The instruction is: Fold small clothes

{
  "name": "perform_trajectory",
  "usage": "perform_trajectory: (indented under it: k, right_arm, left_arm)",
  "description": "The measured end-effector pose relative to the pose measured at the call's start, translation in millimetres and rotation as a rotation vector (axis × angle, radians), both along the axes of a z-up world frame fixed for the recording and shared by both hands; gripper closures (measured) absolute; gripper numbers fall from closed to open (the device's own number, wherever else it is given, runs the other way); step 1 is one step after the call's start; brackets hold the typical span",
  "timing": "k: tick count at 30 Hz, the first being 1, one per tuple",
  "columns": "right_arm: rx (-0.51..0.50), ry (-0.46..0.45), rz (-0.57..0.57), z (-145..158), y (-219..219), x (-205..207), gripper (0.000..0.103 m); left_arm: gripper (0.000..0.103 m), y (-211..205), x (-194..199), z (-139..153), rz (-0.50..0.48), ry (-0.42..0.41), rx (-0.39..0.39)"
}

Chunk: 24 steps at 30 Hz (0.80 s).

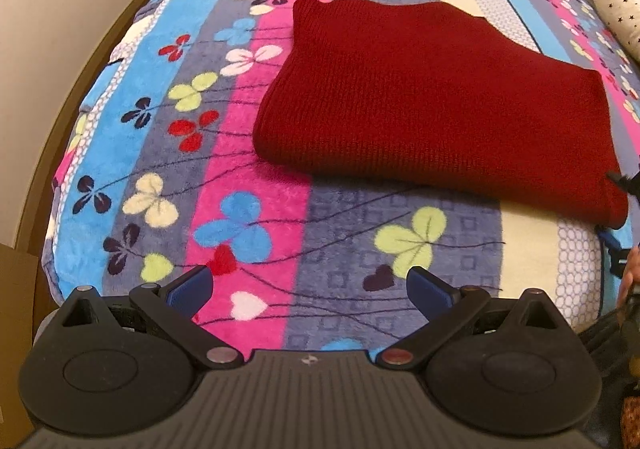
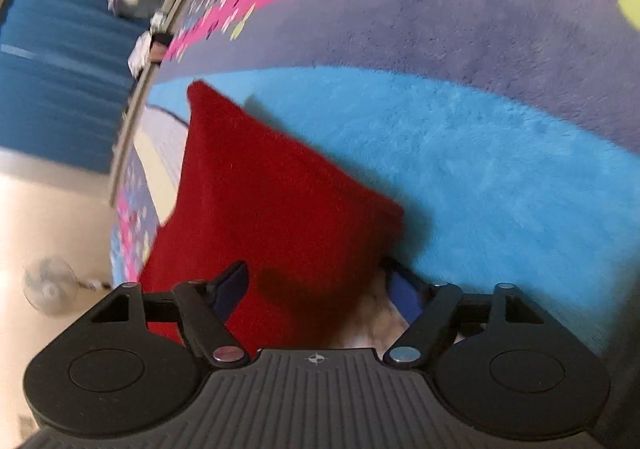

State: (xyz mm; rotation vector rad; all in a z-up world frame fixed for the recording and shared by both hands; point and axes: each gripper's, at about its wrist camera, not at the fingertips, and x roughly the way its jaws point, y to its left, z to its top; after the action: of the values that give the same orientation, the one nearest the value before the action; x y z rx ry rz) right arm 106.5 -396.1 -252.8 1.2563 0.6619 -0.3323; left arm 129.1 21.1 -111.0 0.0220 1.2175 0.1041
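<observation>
A folded red knit [image 1: 432, 101] is being shown lying on the blanket [image 1: 240, 153], at twelve to two o'clock of the left gripper [image 1: 310, 287], whose jaws are being held wide and empty. The right gripper [image 2: 316, 289], jaws wide, is being brought around the knit's near corner without the pads pressing it. If closed here, only the top layer is likely being caught, so the fold risks being dragged open.
</observation>
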Motion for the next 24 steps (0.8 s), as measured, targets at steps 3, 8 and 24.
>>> perform_trajectory:
  k: [3,8,24]
  right_arm:
    - [0.000,0.001,-0.031,1,-3,5,0.043]
    - [-0.011,-0.026,0.007,8,-3,3,0.077]
    - [-0.002,0.122,0.000,8,-5,18,0.082]
  left_arm:
    - [0.000,2,6,-3,0.003,-0.002,0.011]
    - [0.000,14,36,-13,0.038,-0.041,0.057]
    - [0.000,122,104,-64,0.372,-0.089,0.145]
